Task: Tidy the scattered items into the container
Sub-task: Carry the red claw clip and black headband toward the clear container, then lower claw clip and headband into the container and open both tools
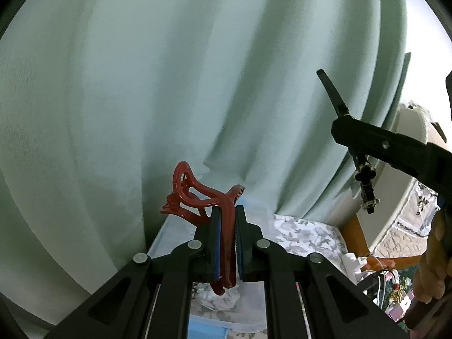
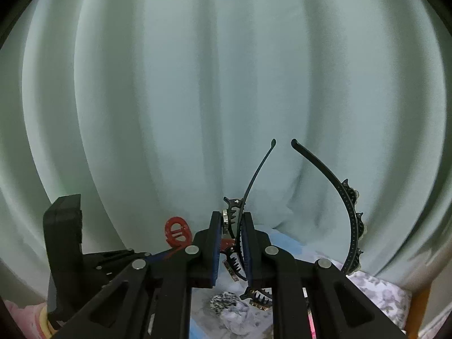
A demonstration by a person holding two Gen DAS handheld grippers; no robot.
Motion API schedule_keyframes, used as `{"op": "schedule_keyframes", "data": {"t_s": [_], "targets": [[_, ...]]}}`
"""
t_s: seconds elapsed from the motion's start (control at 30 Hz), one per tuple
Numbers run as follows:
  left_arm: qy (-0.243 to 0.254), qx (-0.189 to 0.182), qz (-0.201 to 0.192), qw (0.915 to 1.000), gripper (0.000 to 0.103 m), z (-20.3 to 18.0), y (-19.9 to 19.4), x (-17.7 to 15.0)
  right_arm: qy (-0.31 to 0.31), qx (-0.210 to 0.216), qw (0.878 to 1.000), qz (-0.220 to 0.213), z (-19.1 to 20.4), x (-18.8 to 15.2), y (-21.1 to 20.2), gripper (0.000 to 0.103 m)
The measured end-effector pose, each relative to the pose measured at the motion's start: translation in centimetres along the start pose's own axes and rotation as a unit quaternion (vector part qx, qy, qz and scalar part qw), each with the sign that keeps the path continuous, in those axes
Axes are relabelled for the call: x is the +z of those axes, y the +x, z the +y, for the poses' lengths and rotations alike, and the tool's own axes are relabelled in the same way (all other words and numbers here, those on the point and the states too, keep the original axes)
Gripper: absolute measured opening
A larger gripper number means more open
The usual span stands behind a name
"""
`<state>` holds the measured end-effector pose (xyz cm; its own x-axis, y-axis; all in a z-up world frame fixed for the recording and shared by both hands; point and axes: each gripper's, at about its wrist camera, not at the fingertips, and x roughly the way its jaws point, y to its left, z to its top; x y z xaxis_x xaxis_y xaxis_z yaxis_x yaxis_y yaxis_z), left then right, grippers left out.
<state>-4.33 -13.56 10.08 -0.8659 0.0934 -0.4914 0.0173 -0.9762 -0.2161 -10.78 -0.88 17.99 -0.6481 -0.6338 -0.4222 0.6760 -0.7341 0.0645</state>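
My left gripper (image 1: pixel 227 212) is shut on a dark red claw hair clip (image 1: pixel 197 195) and holds it up in the air in front of the curtain. The red clip also shows in the right wrist view (image 2: pixel 176 230), left of the right fingers. My right gripper (image 2: pixel 231 220) is shut on a black toothed headband (image 2: pixel 350 212) with small clips and studs, whose two ends arch upward. The right gripper also shows in the left wrist view (image 1: pixel 364 138) with the headband (image 1: pixel 332 91). A light blue container (image 1: pixel 248 310) with white and patterned scrunchies (image 2: pixel 226 302) lies below both grippers.
A pale green curtain (image 1: pixel 197 84) fills the background close ahead. A floral cloth (image 1: pixel 308 234) covers the surface under the container. A wooden frame (image 1: pixel 361 237) and cluttered cables and small items (image 1: pixel 387 282) lie to the right. A hand (image 1: pixel 432 268) holds the right gripper.
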Motion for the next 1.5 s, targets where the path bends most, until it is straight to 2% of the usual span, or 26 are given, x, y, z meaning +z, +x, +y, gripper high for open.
{"op": "schedule_keyframes", "data": {"t_s": [0.23, 0.43, 0.7, 1.0, 1.23, 1.33, 1.5], "targets": [[-0.01, 0.011, 0.013, 0.9998, 0.008, 1.5, 1.5, -0.1, 0.001, 0.025, 0.999, 0.023, 0.3, 0.0, 3.7, 0.015], [-0.016, 0.018, 0.034, 0.9991, 0.008, 2.5, 3.3, -0.6, 0.034, 0.045, 0.997, 0.059, -0.4, -0.2, 6.8, 0.015], [-0.018, 0.021, 0.067, 0.9974, 0.008, 2.9, 5.3, -1.9, 0.071, 0.048, 0.991, 0.106, -2.1, -2.3, 10.9, 0.015], [-0.019, 0.031, 0.11, 0.9933, 0.008, 2.8, 8.0, -3.7, 0.098, 0.044, 0.98, 0.168, -3.2, -6.1, 14.7, 0.015], [-0.018, 0.034, 0.129, 0.9909, 0.009, 2.6, 9.2, -4.4, 0.1, 0.044, 0.976, 0.186, -3.5, -7.1, 15.5, 0.015], [-0.019, 0.034, 0.134, 0.9902, 0.009, 2.6, 9.4, -4.5, 0.1, 0.043, 0.976, 0.19, -5.0, -8.1, 14.8, 0.017], [-0.021, 0.034, 0.138, 0.9896, 0.008, 2.5, 9.5, -4.5, 0.091, 0.032, 0.976, 0.193, -4.8, -7.4, 14.6, 0.021]]}}
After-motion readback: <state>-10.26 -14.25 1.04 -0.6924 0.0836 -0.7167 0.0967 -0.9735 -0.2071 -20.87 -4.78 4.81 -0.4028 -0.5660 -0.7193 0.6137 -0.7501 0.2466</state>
